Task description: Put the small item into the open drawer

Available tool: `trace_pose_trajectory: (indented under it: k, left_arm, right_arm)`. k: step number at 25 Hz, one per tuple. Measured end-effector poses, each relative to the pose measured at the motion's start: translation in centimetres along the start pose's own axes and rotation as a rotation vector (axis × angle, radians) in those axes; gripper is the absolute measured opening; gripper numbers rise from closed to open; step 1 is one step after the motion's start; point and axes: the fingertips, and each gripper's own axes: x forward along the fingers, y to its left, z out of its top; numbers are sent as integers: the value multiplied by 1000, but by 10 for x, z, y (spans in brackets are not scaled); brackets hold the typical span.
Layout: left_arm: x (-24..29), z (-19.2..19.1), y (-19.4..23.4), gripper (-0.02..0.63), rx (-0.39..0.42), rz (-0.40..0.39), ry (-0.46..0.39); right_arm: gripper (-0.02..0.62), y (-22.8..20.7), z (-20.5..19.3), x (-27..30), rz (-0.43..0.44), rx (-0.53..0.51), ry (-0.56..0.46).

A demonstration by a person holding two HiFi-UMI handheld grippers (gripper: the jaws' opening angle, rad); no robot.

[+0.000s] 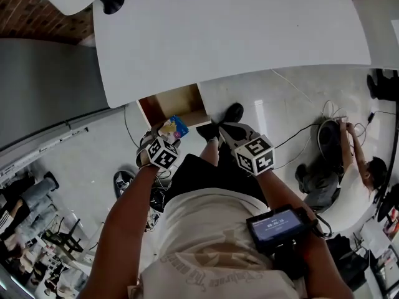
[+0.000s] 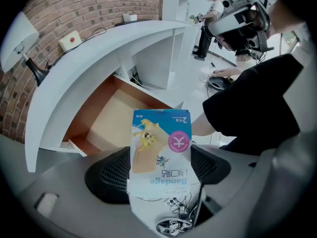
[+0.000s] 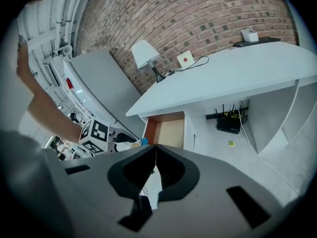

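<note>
Small item: a bandage box (image 2: 161, 152), blue on top, with a yellow cartoon animal and a pink round mark. The word "Bandage" reads upside down in the left gripper view.
Where the box is: up in the air between the two jaws of the left tool (image 2: 159, 173). It is near the front of the drawer but not inside it.
Left tool: its black jaws press on both sides of the box and hold it tight.
Drawer: the drawer (image 2: 111, 118) is pulled out from under the desk. It is brown wood inside with a lighter bottom.
Desk: the desk (image 1: 237, 30) is white and curved, and the drawer sits under its left end in the head view.
Right tool: the right tool (image 3: 155, 152) has its jaws closed tip to tip with nothing between them. It hangs beside the left tool, a little apart, and points at the drawer.
On the desk: a white lamp (image 3: 144, 53) on a black stem, and a small white box with a red button (image 3: 185, 59) with a black wire.
Behind the desk: a brick wall (image 3: 198, 19).
Under the desk: a black router (image 3: 229, 122) with wires.
On the right arm: a small screen (image 1: 277, 224) strapped near the wrist.
On the floor: another person (image 1: 349, 185) crouches at the right by a bundle of cables.
</note>
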Motion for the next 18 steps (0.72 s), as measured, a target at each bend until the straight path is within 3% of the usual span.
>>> trace_pose_trajectory:
  k: [18]
  left_arm:
    - [49, 23, 61, 380, 167, 133, 63]
  right_arm:
    - [6, -30, -13, 18, -17, 99, -55]
